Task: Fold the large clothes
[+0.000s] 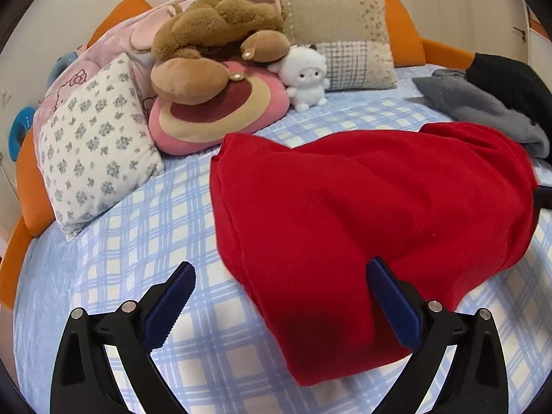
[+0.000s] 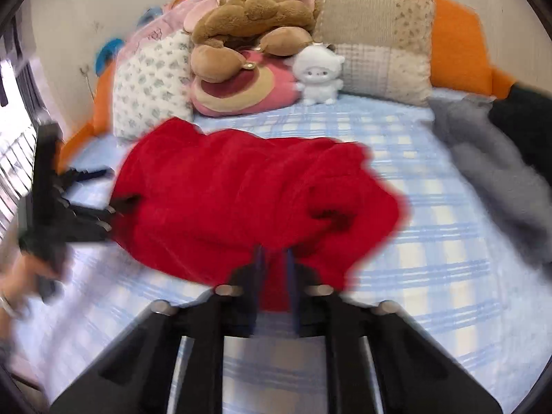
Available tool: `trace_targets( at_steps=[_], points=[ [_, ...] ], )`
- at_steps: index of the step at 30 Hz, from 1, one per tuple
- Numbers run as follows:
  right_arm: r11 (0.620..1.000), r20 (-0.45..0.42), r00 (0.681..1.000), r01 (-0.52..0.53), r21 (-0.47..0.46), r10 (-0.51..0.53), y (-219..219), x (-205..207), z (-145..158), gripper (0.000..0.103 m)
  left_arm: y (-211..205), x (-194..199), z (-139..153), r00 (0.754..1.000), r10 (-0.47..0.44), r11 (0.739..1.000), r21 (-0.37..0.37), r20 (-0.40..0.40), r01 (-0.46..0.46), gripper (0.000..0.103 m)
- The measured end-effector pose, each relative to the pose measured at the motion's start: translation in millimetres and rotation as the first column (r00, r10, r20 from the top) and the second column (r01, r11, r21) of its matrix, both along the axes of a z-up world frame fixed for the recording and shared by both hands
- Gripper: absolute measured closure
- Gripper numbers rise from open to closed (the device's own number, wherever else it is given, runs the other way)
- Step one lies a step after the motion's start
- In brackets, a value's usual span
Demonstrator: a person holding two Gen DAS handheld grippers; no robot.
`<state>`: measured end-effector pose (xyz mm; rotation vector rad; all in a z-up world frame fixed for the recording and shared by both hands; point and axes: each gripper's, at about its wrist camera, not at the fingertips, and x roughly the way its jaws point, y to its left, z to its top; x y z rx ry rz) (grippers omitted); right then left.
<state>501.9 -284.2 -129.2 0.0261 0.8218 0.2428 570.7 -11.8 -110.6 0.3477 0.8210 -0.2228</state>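
A big red garment [image 1: 362, 200] lies bunched on the blue checked bedsheet [image 1: 145, 241]. My left gripper [image 1: 281, 264] hovers over its near left edge, jaws wide open; the red cloth lies below and between the fingers, and the pads do not press on it. In the right wrist view, which is blurred, my right gripper [image 2: 274, 255] is shut on the near edge of the red garment [image 2: 241, 189], with a fold of cloth pinched between the blue pads. The left gripper [image 2: 103, 191] shows there at the garment's left side, held by a hand.
Pillows [image 1: 93, 145] and plush toys [image 1: 214, 51] crowd the head of the bed. A grey garment [image 1: 483, 110] and a black one [image 1: 510, 79] lie at the far right. An orange padded rim [image 1: 31, 186] borders the mattress.
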Motion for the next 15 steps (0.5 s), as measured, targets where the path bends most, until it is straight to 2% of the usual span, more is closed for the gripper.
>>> trace_targets(
  at_steps=[1,3,4,5,9,10,11,13,15],
  points=[
    [1.000,-0.019,0.999,0.029,-0.006,-0.029,-13,1,-4,0.103,2,2,-1,1.000,0.017,1.000,0.005,0.001,-0.017,0.002],
    [0.989,-0.032,0.990,0.135,-0.056,-0.137,-47,3,-14,0.103,5,4,-4,0.999,0.036,0.999,0.001,0.001,-0.036,0.002],
    [0.988,-0.053,0.987,0.153,-0.034,-0.155,-59,3,-19,0.102,6,6,-4,0.999,0.044,0.999,-0.010,-0.005,-0.044,0.002],
    [0.987,-0.083,0.984,0.159,0.003,-0.158,-71,0,-24,0.102,7,7,-5,0.998,0.053,0.998,-0.029,-0.016,-0.053,0.002],
    [0.998,-0.022,0.999,0.049,0.050,-0.048,-58,-28,-16,0.096,7,9,-5,0.998,0.060,0.998,-0.026,-0.021,-0.061,0.002],
    [0.998,-0.020,1.000,0.024,0.060,-0.023,-50,-30,-14,0.085,7,10,-5,0.998,0.063,0.998,-0.026,-0.024,-0.064,0.002],
    [0.997,-0.016,1.000,-0.011,0.071,0.012,-37,-34,-11,0.059,7,11,-5,0.997,0.068,0.997,-0.026,-0.027,-0.069,0.002],
    [0.992,-0.006,0.997,-0.071,0.101,0.072,-12,-41,-9,0.030,7,15,-6,0.996,0.082,0.996,-0.023,-0.028,-0.082,0.002],
    [0.988,-0.003,0.993,-0.113,0.101,0.114,14,-42,-11,0.032,6,19,-7,0.995,0.096,0.995,-0.015,-0.026,-0.096,0.002]
  ],
)
